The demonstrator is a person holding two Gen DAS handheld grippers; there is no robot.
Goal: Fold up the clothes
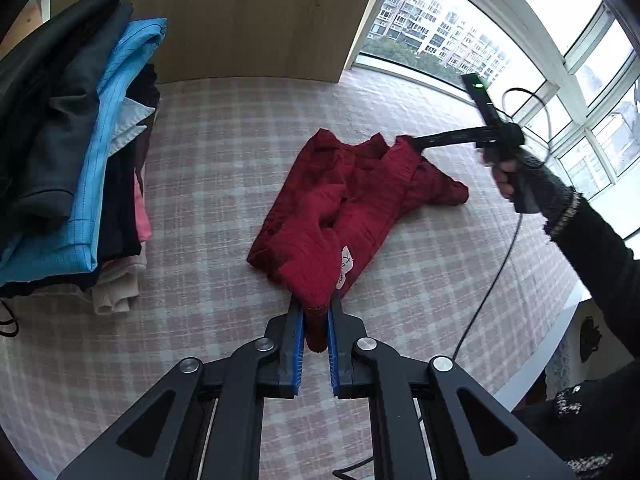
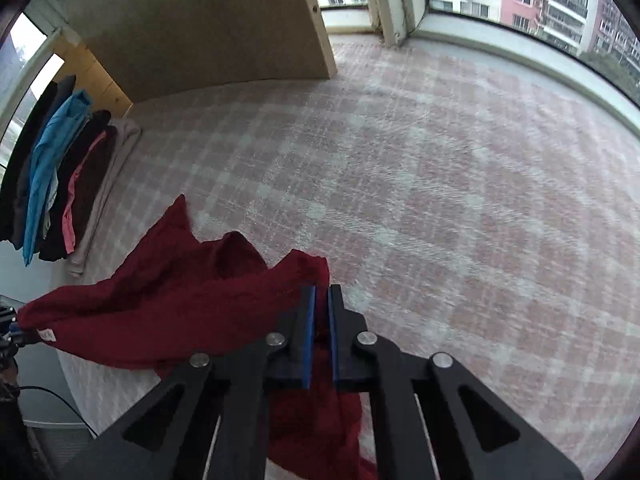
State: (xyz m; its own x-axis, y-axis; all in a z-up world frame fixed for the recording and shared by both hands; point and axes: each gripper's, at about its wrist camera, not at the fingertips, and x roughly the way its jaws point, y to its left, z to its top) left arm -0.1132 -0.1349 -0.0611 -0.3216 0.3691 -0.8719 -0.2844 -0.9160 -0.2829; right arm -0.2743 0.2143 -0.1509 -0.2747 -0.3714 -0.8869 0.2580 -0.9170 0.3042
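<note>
A dark red knitted sweater (image 1: pixel 340 208) lies crumpled on the pink checked tablecloth (image 1: pixel 224 152). My left gripper (image 1: pixel 316 312) is shut on its near edge, next to a white label (image 1: pixel 347 264). My right gripper (image 1: pixel 418 146) is shut on the sweater's far edge and lifts it a little. In the right wrist view the right gripper (image 2: pixel 321 300) pinches the red sweater (image 2: pixel 168 300), which stretches left to the left gripper (image 2: pixel 12 328) at the frame edge.
A stack of folded clothes (image 1: pixel 80 152), with a bright blue garment on it, stands at the left; it also shows in the right wrist view (image 2: pixel 60 176). A wooden panel (image 1: pixel 248 16) rises at the back. Windows (image 1: pixel 560 60) run along the right. A cable (image 1: pixel 492 280) hangs from the right gripper.
</note>
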